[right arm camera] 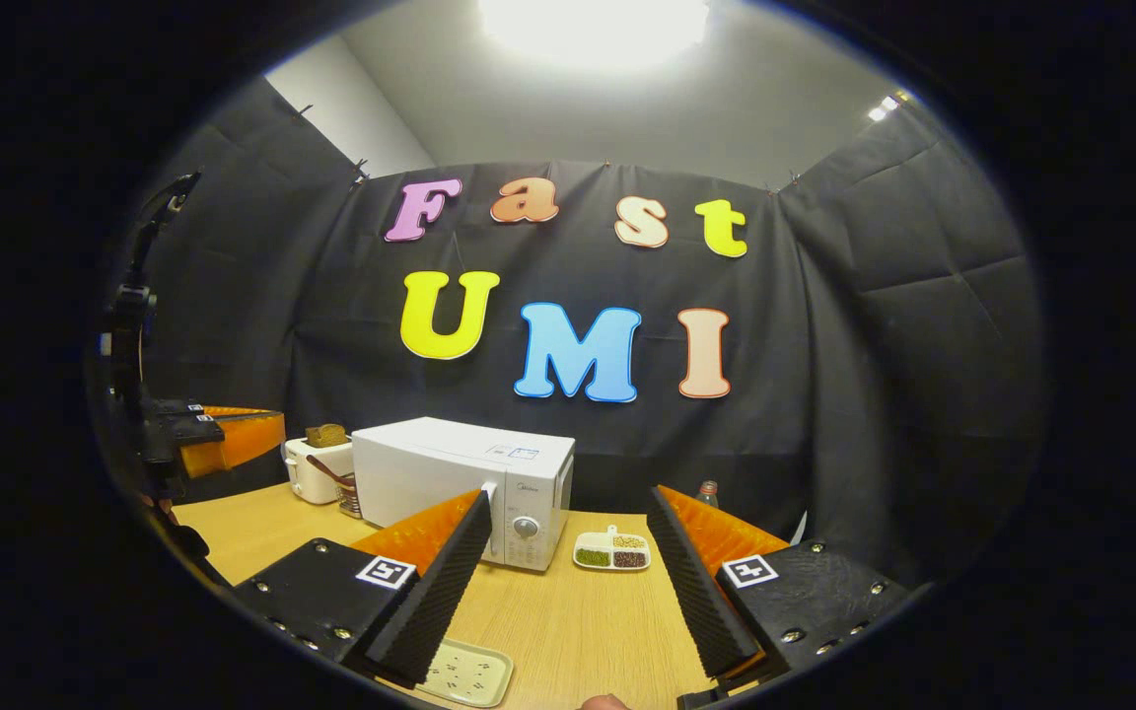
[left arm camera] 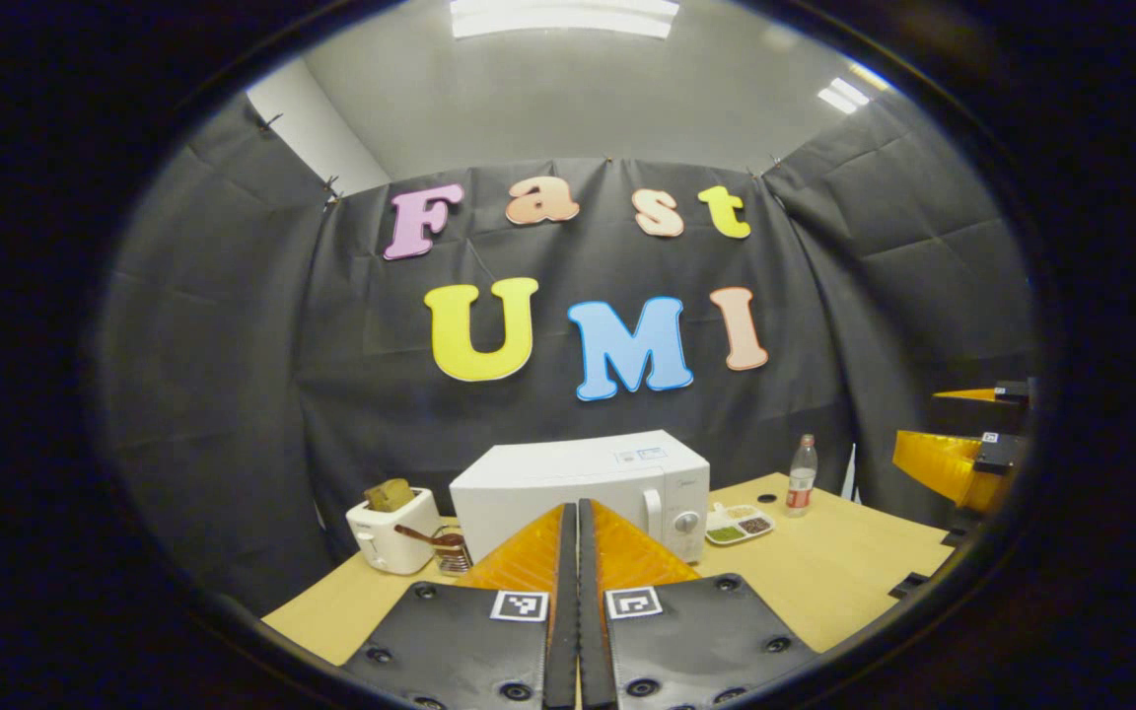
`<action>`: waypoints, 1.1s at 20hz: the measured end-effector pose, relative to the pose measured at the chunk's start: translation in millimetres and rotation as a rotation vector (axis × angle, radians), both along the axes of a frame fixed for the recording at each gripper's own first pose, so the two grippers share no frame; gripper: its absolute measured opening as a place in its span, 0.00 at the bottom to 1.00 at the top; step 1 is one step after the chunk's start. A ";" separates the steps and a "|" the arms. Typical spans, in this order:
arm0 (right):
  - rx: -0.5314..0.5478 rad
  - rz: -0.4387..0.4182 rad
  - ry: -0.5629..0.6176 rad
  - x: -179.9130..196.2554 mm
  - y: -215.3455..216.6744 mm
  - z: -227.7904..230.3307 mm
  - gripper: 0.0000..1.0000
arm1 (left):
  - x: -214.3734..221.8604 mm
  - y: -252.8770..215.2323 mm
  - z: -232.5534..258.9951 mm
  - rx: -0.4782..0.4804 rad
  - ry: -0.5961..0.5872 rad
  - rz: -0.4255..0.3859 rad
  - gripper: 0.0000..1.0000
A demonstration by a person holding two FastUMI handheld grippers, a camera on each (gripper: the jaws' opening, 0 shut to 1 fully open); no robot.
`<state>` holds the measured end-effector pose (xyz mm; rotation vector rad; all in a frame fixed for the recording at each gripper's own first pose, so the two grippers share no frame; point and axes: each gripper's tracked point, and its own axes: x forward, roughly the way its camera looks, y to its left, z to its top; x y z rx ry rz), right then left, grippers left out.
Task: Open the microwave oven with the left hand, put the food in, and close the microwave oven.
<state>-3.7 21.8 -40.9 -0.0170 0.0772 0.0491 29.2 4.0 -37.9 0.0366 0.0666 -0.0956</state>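
Observation:
A white microwave (left arm camera: 578,478) stands on the wooden table (left arm camera: 824,582) with its door closed. It also appears in the right gripper view as the microwave (right arm camera: 450,473). Just right of it lies a small white divided dish of food (left arm camera: 741,523), the same dish of food (right arm camera: 612,552). My left gripper (left arm camera: 571,513) is shut with nothing between its fingers and points at the microwave from some way off. My right gripper (right arm camera: 570,503) is open and empty, above the table, in front of the dish. Each view catches the other gripper at its edge, the right gripper (left arm camera: 962,463) and the left gripper (right arm camera: 223,434).
A white toaster (left arm camera: 390,528) with bread in it and a small rack (left arm camera: 450,552) stand left of the microwave. A plastic bottle (left arm camera: 802,476) stands behind the dish. A pale tray (right arm camera: 464,671) lies at the table's near edge below my right gripper.

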 end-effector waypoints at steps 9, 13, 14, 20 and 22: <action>-0.002 -0.030 -0.010 -41.2 18.9 6.8 0.97 | -58.7 34.4 -9.1 -0.026 0.009 0.039 0.63; -0.001 -0.038 -0.017 -48.9 24.4 9.6 0.97 | -72.6 50.6 -2.9 -0.014 -0.012 0.077 0.96; 0.000 -0.037 -0.018 -49.2 27.0 11.1 0.97 | -76.1 54.2 -0.3 -0.011 -0.023 0.084 0.95; -0.005 -0.025 -0.035 -54.4 39.0 19.5 0.97 | -83.0 70.5 14.4 -0.011 -0.068 0.114 0.94; 0.001 -0.023 -0.044 -54.9 41.4 22.8 0.97 | -82.1 73.4 17.2 -0.012 -0.076 0.116 0.94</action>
